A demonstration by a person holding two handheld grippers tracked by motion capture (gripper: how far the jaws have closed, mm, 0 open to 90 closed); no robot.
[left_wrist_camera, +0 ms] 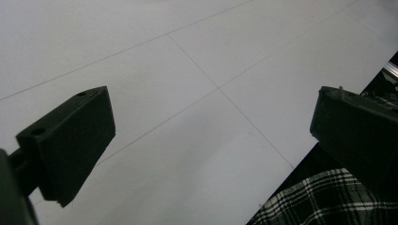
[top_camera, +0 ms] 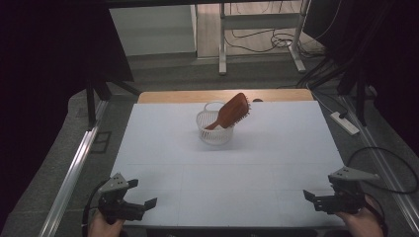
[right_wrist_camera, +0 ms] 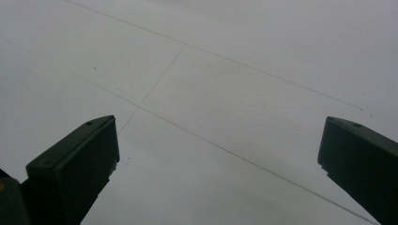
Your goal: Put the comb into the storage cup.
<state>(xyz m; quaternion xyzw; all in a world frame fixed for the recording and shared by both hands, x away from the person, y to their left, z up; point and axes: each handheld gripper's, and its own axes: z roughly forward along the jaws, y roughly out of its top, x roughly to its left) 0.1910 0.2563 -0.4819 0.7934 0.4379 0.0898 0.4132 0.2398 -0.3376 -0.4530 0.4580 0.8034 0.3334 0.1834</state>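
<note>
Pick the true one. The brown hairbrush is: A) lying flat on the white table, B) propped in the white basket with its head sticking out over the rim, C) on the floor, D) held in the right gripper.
B: the hairbrush leans in the white basket, head above the rim.

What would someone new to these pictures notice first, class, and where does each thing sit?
The brown hairbrush stands out, leaning tilted with its handle down in a small white basket toward the far middle of the white table. At the near edge, the left tongs and right tongs wait open at opposite corners, holding nothing.
</note>
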